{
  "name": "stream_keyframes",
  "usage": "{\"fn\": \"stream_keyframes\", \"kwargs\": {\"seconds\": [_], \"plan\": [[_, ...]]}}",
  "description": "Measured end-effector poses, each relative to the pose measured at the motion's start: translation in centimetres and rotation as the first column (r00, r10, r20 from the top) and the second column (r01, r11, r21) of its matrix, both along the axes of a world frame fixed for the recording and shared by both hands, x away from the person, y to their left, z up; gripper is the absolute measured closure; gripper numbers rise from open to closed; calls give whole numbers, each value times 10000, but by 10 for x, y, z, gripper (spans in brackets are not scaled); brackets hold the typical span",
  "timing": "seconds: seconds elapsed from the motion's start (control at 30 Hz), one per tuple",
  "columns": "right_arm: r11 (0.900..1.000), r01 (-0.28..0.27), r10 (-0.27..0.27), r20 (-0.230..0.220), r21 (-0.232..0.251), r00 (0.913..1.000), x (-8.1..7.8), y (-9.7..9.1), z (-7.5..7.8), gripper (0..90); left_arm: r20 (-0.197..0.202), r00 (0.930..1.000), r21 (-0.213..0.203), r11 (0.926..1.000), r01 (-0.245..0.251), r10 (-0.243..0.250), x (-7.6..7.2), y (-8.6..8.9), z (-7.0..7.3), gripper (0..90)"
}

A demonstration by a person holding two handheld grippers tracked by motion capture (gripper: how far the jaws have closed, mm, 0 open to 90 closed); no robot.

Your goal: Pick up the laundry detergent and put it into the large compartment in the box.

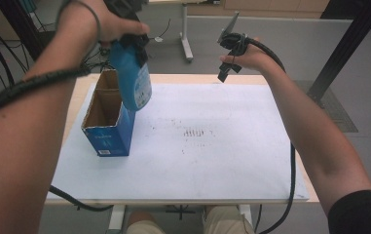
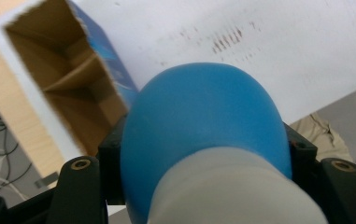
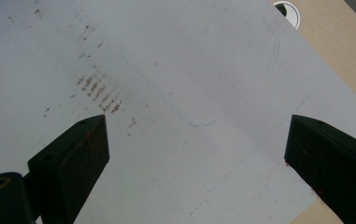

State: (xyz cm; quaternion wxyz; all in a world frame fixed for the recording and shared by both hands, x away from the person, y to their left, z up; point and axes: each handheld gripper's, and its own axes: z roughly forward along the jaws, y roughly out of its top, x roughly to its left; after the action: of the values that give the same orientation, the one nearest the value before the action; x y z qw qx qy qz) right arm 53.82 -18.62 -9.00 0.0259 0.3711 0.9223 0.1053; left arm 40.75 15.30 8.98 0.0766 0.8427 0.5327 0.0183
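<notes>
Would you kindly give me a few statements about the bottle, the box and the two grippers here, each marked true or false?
1. The left gripper is shut on the blue bottle. True.
2. The bottle lies flat on the white sheet. False: it hangs in the air above the box.
3. The blue cardboard box stands open at the top. True.
4. The right gripper holds a cloth. False: its jaws stand wide apart with nothing between them.

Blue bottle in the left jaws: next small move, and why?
Probably carry it right and lower it onto bare sheet. The left gripper is shut on the blue bottle, which hangs clear above the open box; the white sheet beside it is free, and the right gripper is open, apart.
</notes>
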Motion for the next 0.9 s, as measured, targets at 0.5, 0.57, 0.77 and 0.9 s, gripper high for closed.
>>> {"fn": "stream_keyframes", "kwargs": {"seconds": [0.5,0.57,0.77,0.9], "plan": [[9998,-168,167,45,70,9998,-3,-1,2,64,-91,9686,-102,9686,-2484,2483,15,52,26,377],[9997,-244,244,49,37,9997,-4,1,2,63,-182,9609,-51,9610,-2765,2763,17,61,22,377],[9998,-216,217,-61,35,9997,-3,1,-2,61,-297,9366,-169,9367,-3496,3491,18,87,2,376],[9997,-228,228,-130,-31,9997,-2,3,-7,61,-368,9211,-186,9213,-3883,3875,20,100,-10,376]]}}
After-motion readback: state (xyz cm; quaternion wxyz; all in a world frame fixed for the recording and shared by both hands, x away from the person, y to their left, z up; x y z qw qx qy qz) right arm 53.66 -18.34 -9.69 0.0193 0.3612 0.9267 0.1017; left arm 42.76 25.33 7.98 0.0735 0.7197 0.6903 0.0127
